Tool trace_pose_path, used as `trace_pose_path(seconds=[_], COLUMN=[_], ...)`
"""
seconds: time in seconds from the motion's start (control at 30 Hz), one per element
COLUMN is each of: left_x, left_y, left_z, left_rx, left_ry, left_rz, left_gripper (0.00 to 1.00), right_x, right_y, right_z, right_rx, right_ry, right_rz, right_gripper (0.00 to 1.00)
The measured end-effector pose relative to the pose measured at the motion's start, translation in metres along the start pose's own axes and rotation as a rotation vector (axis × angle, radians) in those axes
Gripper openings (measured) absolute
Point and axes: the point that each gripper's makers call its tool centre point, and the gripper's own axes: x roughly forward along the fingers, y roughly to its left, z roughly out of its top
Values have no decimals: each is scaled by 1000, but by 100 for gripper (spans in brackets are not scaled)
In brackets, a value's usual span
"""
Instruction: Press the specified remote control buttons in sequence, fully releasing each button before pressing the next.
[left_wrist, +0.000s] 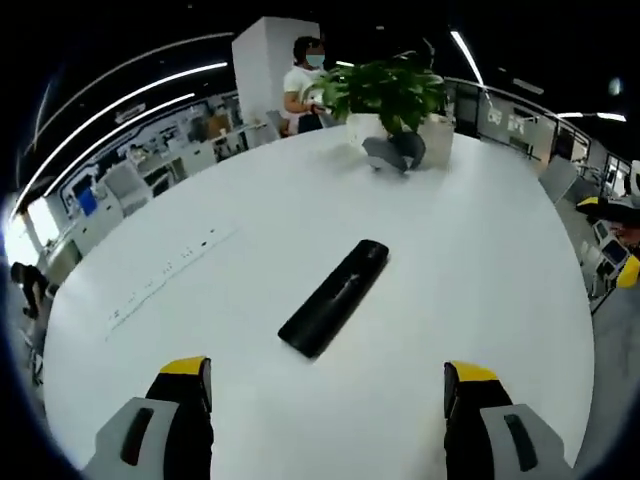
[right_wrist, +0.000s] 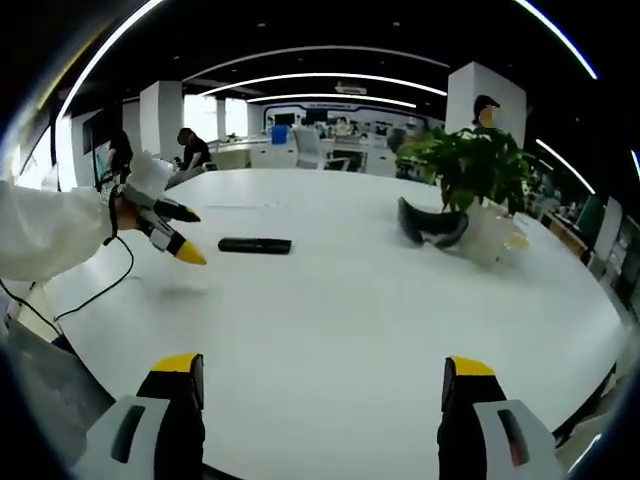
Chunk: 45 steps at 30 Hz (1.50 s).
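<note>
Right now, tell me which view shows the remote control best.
The left gripper view: the remote control lies large and near, between the open jaws. The right gripper view shows it small, distant and edge-on, beside the left gripper.

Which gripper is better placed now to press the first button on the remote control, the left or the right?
Probably the left. The remote control lies straight ahead between its open jaws, and the left gripper hovers beside it. The right gripper is clearly farther away.

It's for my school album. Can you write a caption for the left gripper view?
Open left gripper hovering above a black remote on a white table, plant behind.
</note>
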Motion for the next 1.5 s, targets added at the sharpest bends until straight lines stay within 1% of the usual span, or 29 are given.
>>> trace_pose_path(seconds=[0.1, 0.17, 0.2, 0.23, 0.3, 0.4, 0.5, 0.53, 0.63, 0.7, 0.8, 0.97, 1.07, 1.2, 1.27, 1.37, 1.5], left_x=[-21, -34, -39, -43, -53, -65, -78, -83, -94, -100, -104, -116, -125, -136, -142, -149, -150], left_y=[-9, -17, -20, -20, -24, -31, -34, -35, -41, -48, -49, -60, -68, -74, -75, -76, -76], left_z=[2, -2, -4, -8, -12, -19, -16, -15, -12, -16, -19, -30, -41, -55, -59, -62, -70], left_rx=[-29, -60, -62, -62, -53, -74, -74, -84, -128, -126, -119, -164, -152, -154, -148, -187, -195], left_ry=[-45, -58, -59, -61, -77, -79, -105, -120, -166, -173, -182, -200, -201, -191, -189, -225, -221], left_rz=[18, 17, 19, 30, 56, 63, 95, 110, 126, 134, 155, 161, 186, 202, 216, 233, 256], left_gripper=[100, 100, 100, 100, 100, 100, 100, 100, 100, 100, 100, 100, 100, 100, 100, 100, 100], right_x=[-1, -2, -2, -2, -2, -3, -3, -3, -4, -4, -4, -3, -2, -3, -4, -5, -6], right_y=[0, 0, 0, 1, 1, 1, 1, 1, 2, 3, 3, 9, 12, 13, 13, 12, 11], right_z=[1, 2, 3, 3, 4, 5, 6, 6, 7, 7, 7, 5, 4, 4, 5, 7, 8], right_rx=[-4, -4, -4, -2, -2, -4, -4, -3, -6, -10, -14, -24, -44, -47, -43, -37, -30], right_ry=[-7, -13, -17, -20, -24, -33, -41, -44, -49, -52, -53, -40, -37, -41, -47, -59, -66], right_rz=[-3, -5, -5, -4, -4, -6, -10, -10, -9, -9, -8, 16, 23, 29, 31, 28, 22], right_gripper=[99, 99, 99, 99, 99, 99, 99, 99, 99, 99, 99, 99, 99, 99, 99, 99, 99])
